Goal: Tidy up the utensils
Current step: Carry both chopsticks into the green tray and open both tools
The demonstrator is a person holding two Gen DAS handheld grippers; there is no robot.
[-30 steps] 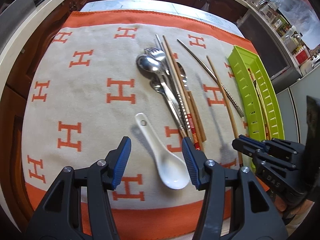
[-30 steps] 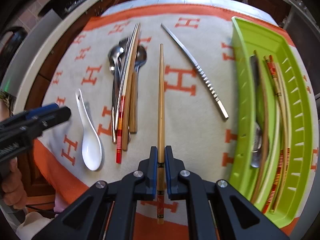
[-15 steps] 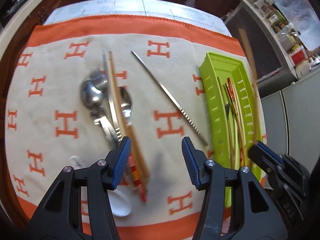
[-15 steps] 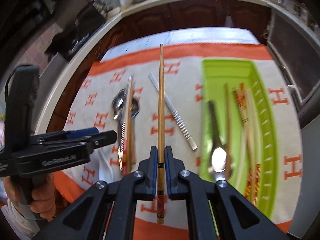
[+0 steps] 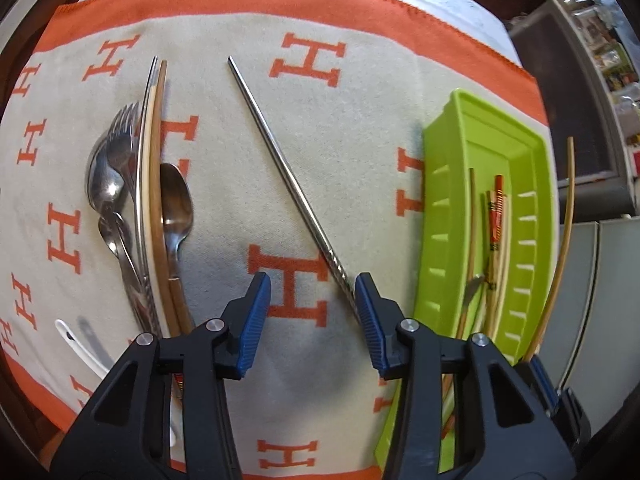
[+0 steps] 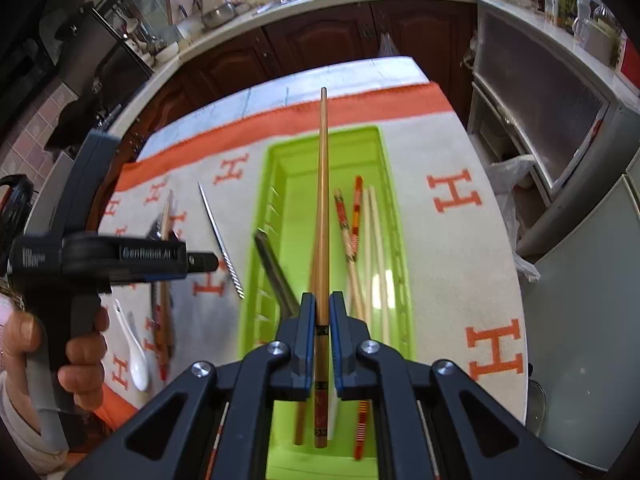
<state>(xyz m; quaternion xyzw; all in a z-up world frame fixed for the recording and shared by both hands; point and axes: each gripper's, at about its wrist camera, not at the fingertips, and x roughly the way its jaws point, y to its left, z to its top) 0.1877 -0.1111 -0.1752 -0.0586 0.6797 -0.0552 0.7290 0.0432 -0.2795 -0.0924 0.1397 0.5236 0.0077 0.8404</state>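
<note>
Clamping one long brown wooden chopstick (image 6: 322, 216), the right gripper (image 6: 319, 334) holds it above the lime-green plastic tray (image 6: 394, 216), which lies ahead of its fingers and holds several chopsticks. The left gripper (image 5: 313, 312) has just been closing — nothing is between its fingers, and one steel chopstick (image 5: 288, 184) lies just ahead. Beyond, left: one fork, three spoons, one white ceramic spoon (image 6: 134, 350). An orange-and-cream H-patterned cloth (image 5: 360, 128) covers the table; dark kitchen cabinets (image 6: 332, 38) stand behind.
</note>
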